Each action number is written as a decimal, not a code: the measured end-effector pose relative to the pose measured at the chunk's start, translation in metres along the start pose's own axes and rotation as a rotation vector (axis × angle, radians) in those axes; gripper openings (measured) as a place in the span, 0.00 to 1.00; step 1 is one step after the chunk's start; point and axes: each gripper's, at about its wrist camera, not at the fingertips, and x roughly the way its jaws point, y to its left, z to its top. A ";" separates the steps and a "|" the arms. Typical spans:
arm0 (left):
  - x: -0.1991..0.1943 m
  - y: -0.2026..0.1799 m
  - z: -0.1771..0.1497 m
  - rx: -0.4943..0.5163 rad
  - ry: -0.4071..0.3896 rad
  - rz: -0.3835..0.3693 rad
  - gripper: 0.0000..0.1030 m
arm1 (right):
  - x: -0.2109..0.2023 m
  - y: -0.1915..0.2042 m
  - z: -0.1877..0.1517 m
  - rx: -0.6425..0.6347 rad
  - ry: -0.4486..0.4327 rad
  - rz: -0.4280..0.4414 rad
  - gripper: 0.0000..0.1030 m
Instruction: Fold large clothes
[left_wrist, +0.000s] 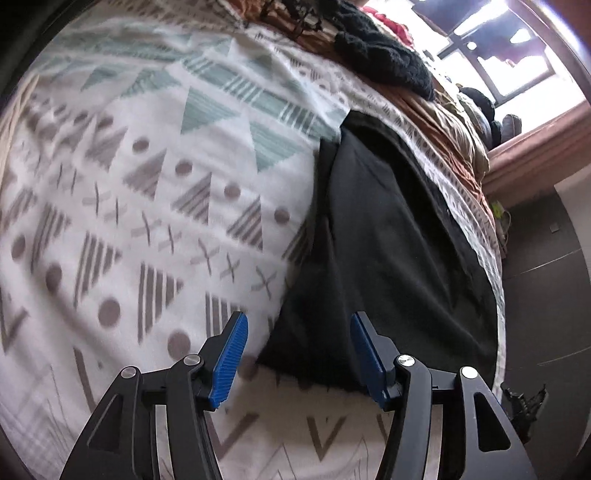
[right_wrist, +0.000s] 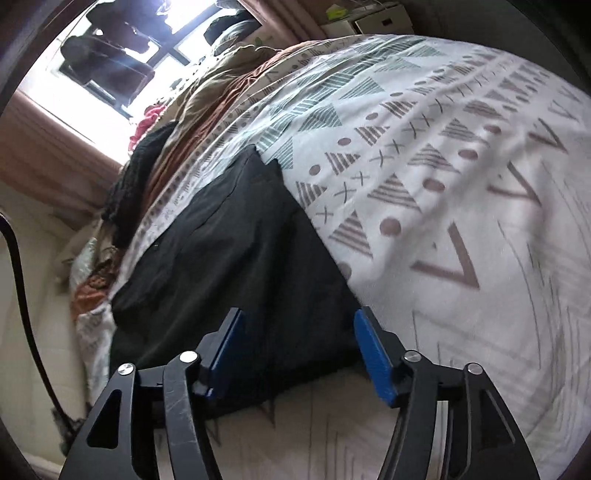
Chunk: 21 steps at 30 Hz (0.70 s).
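The black garment (left_wrist: 388, 240) is lying flat along one long edge of the patterned bedspread (left_wrist: 147, 184), its near hem facing both claws; the left gripper (left_wrist: 297, 350) is hovering spread wide over one near corner, gripping nothing; the right gripper (right_wrist: 297, 350) is likewise gaping over the hem (right_wrist: 295, 373); the step looks like reaching to pinch both corners; next, each claw needs lowering and closing on cloth.

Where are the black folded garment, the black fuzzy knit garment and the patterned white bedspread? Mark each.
black folded garment (left_wrist: 388, 236), left wrist view, middle panel
black fuzzy knit garment (left_wrist: 380, 51), left wrist view, centre
patterned white bedspread (right_wrist: 461, 206), right wrist view, bare area
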 end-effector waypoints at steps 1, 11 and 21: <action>0.000 0.001 -0.003 -0.010 0.007 -0.011 0.58 | 0.000 0.000 -0.004 0.009 0.012 0.025 0.61; 0.023 -0.002 -0.011 -0.045 0.058 -0.060 0.58 | 0.023 -0.013 -0.021 0.114 0.082 0.116 0.62; 0.034 -0.004 -0.005 -0.069 0.039 -0.072 0.28 | 0.039 -0.027 -0.006 0.205 -0.017 0.147 0.32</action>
